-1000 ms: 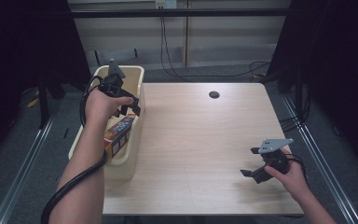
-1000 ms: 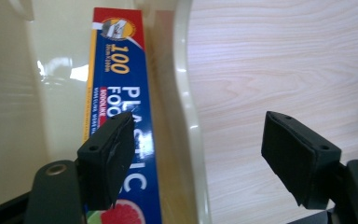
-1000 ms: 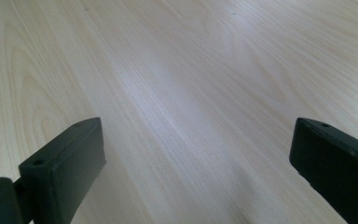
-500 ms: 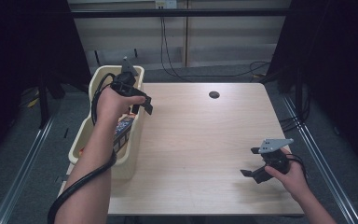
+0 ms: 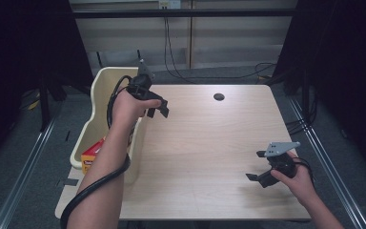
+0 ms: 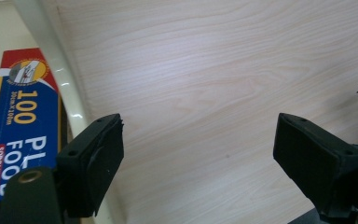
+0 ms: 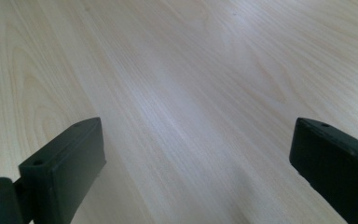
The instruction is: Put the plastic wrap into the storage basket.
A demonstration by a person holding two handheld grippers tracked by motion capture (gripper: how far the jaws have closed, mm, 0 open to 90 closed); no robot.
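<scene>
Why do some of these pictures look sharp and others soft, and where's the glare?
High view: even light on the table, dark surroundings, everything fairly sharp. Left gripper view: box lettering crisp, bright glints on the cream bin rim, near jaws slightly soft. Right gripper view: a pale sheen washes across the wood, jaws blurred.

Blue-red-yellow box (image 6: 21, 121), cream bin (image 5: 106, 86)

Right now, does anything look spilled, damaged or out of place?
Nothing stands out. The box lies inside the cream bin beside the table. The left claw and right claw are open and hold nothing.
</scene>
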